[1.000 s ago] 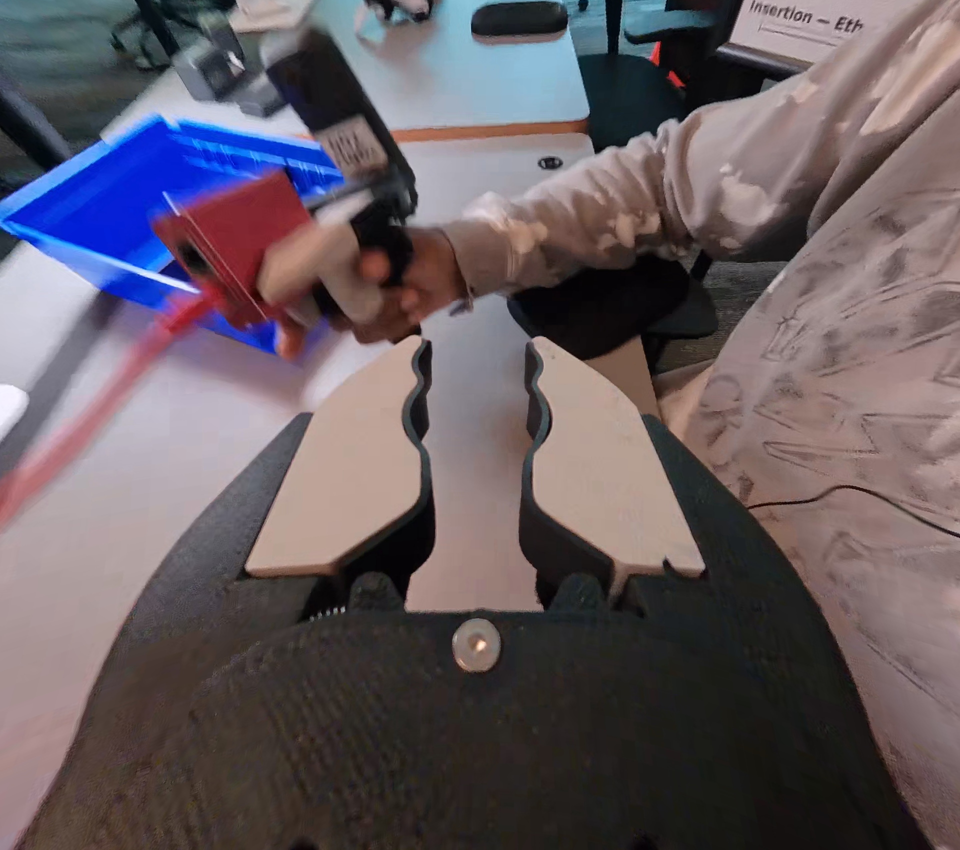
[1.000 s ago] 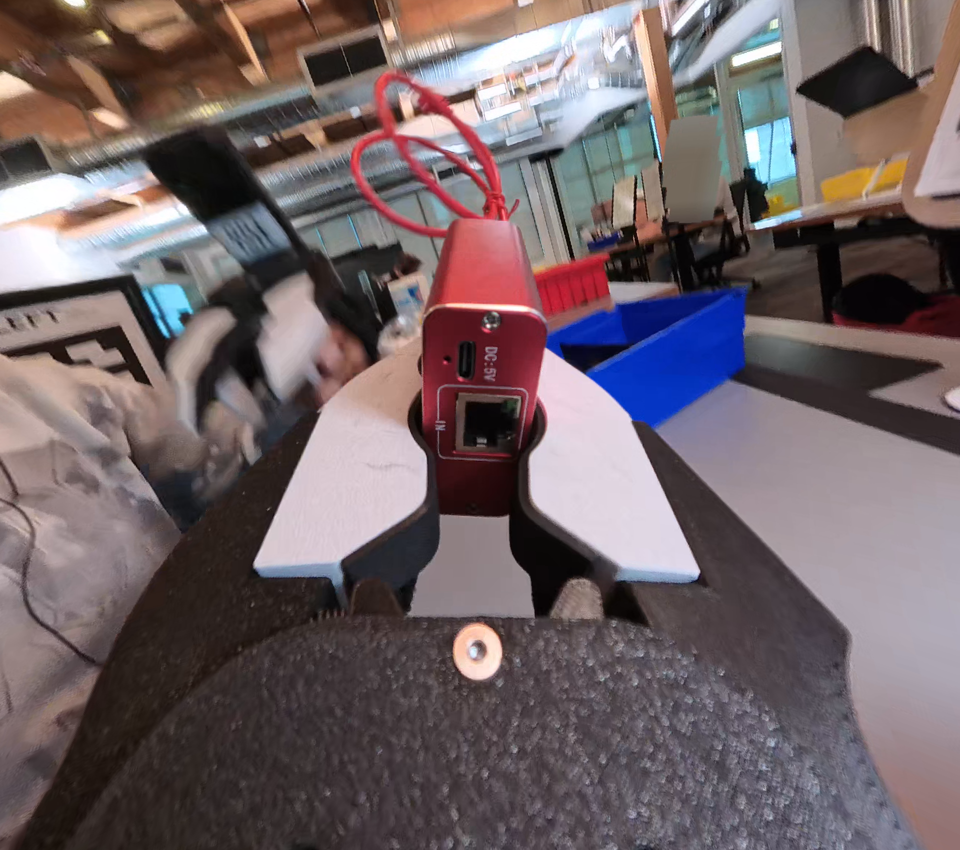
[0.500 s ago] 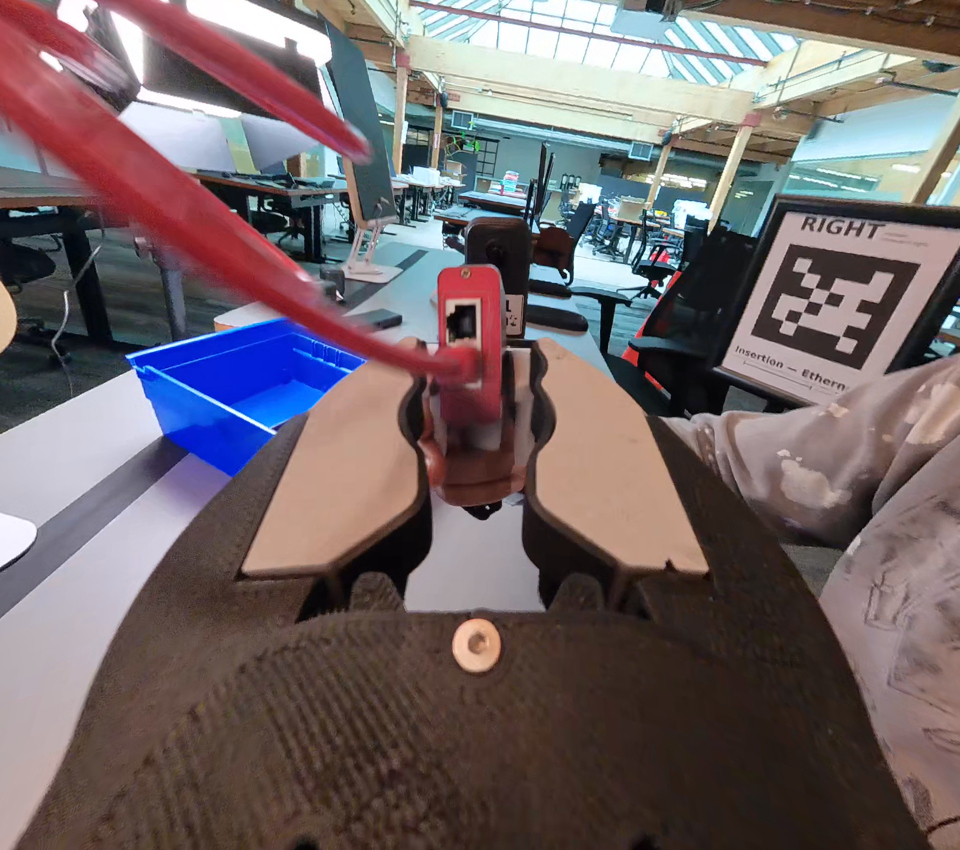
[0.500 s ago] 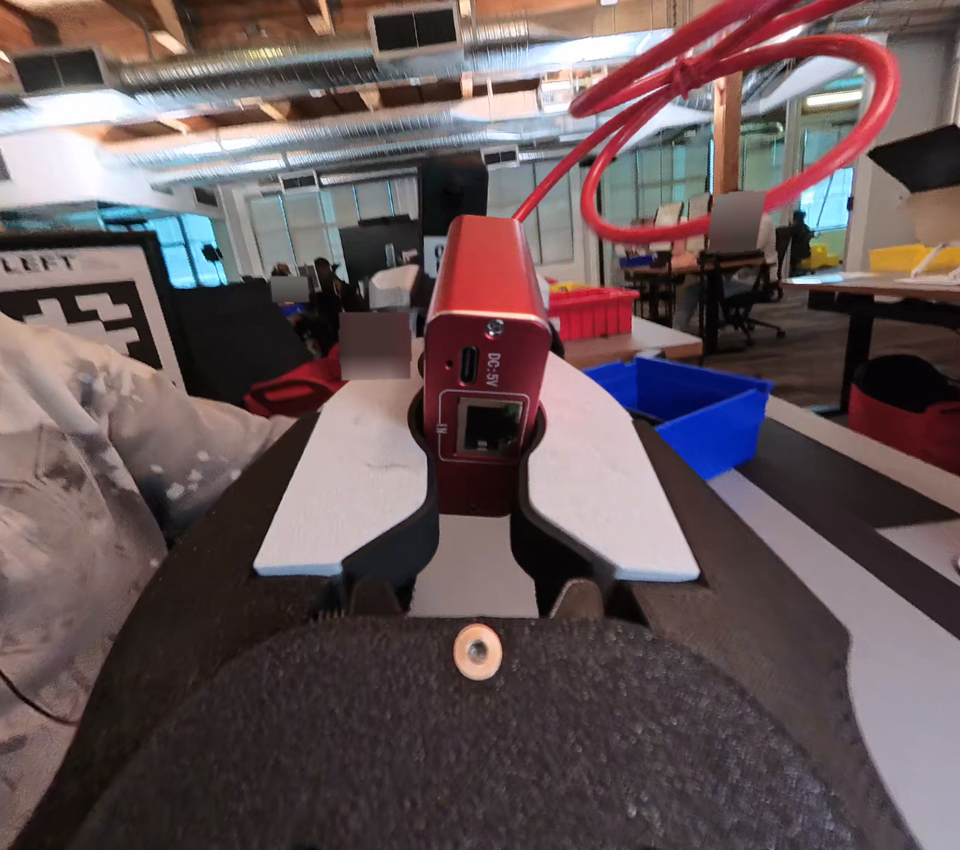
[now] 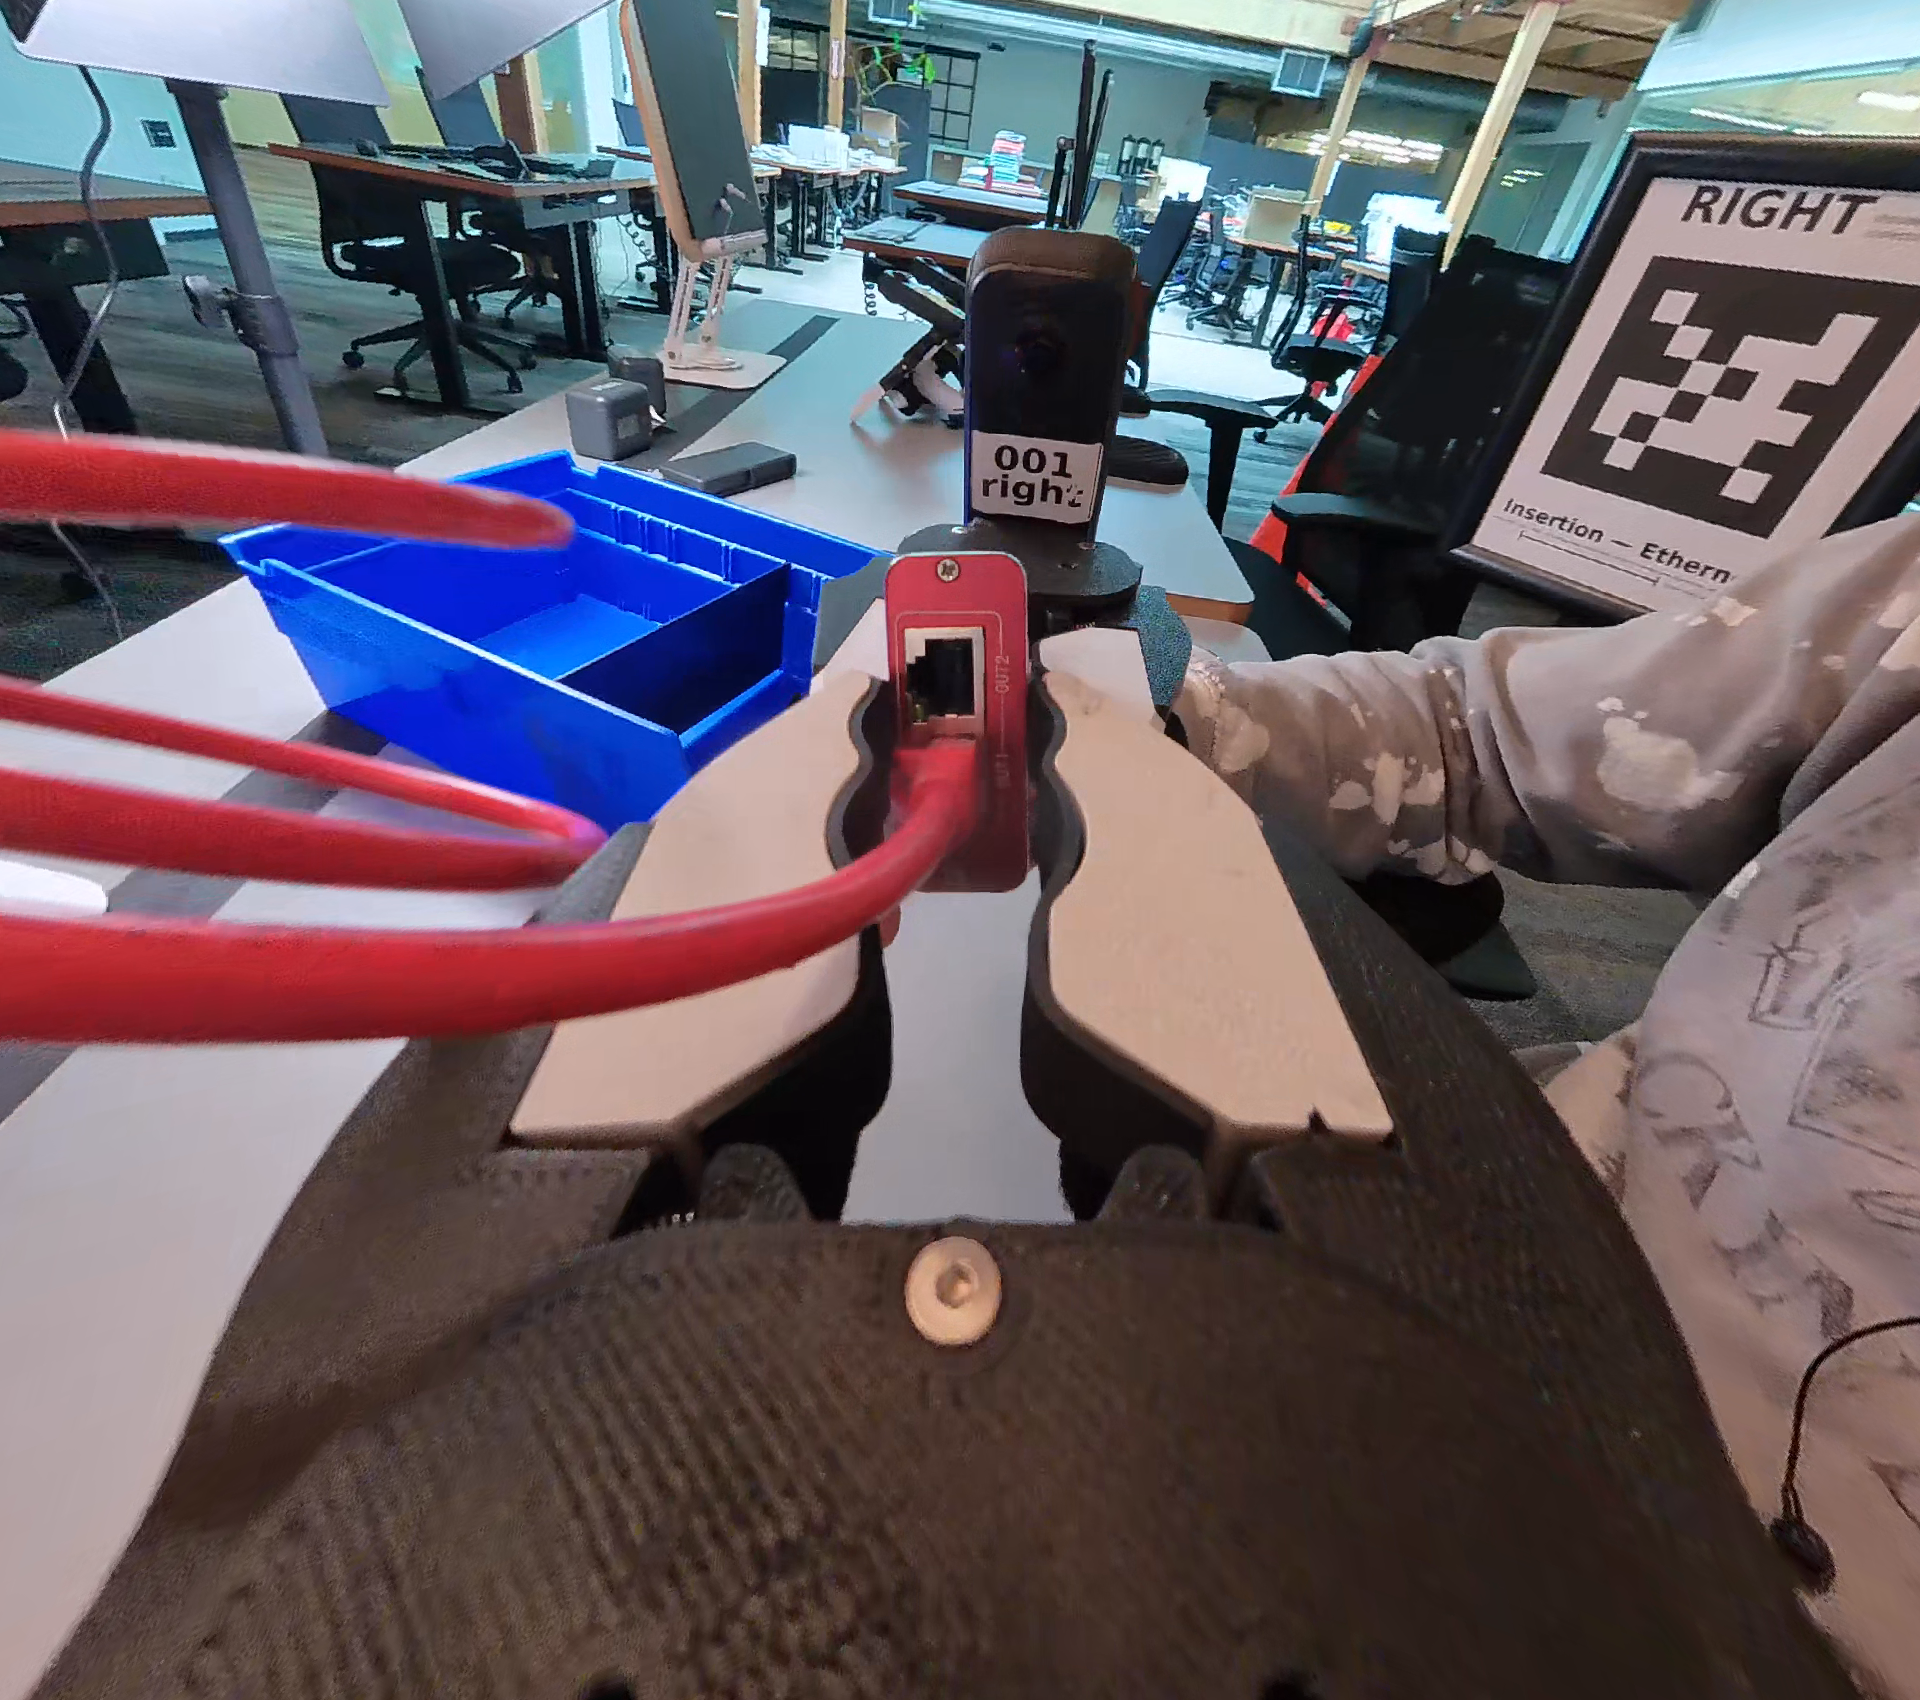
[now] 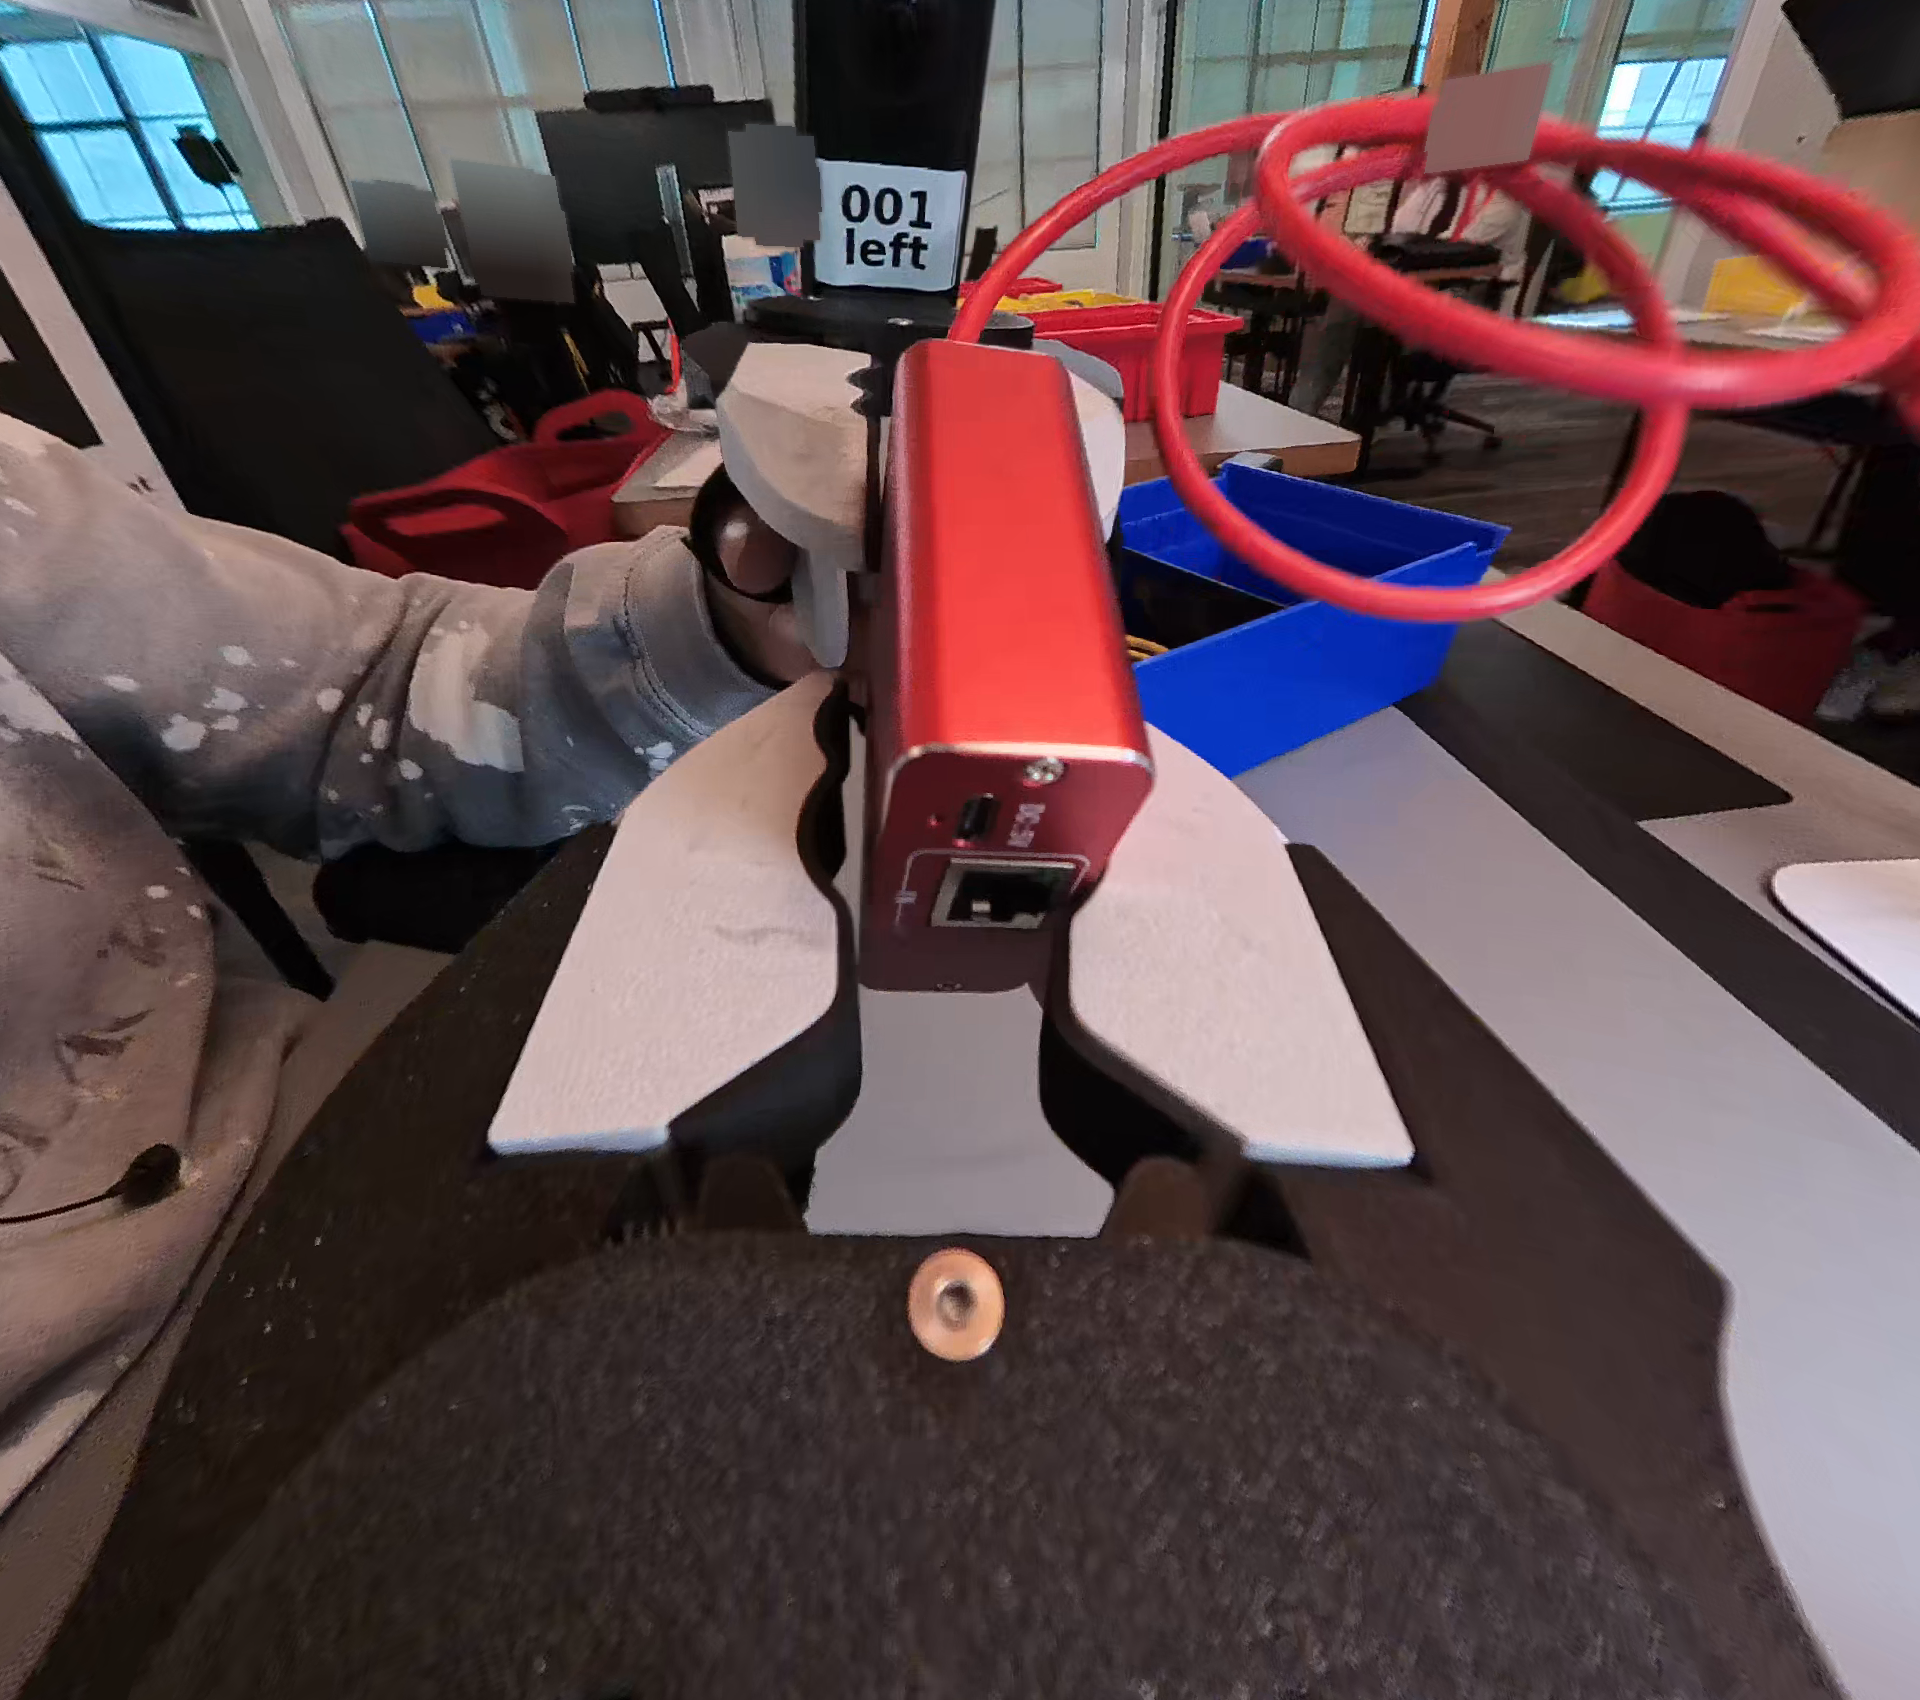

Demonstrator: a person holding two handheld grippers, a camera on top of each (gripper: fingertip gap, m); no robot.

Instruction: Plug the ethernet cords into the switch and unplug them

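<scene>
The red switch (image 6: pixel 997 611) is held lengthways between both grippers, above the grey table (image 6: pixel 1507 1079). My right gripper (image 6: pixel 987 725) is shut on its near end, where a free port faces the camera. My left gripper (image 5: pixel 961 684) stands at the other end (image 5: pixel 956 611), its jaws against both sides. There the red ethernet cord (image 5: pixel 416 975) is plugged into the lower port, and the upper port is free. The cord loops to the left, and it hangs coiled at the upper right in the right wrist view (image 6: pixel 1455 320).
A blue divided bin (image 5: pixel 520 653) sits on the table just beyond the grippers. A framed marker sign (image 5: pixel 1714 383) stands at the right. A lamp pole (image 5: pixel 249 320) rises at the far left. A person's grey sleeve (image 5: pixel 1455 736) reaches in from the right.
The left gripper swung up to face the switch, moved onto its cord end and narrowed its jaws onto it. The right gripper kept hold and tilted the switch forward.
</scene>
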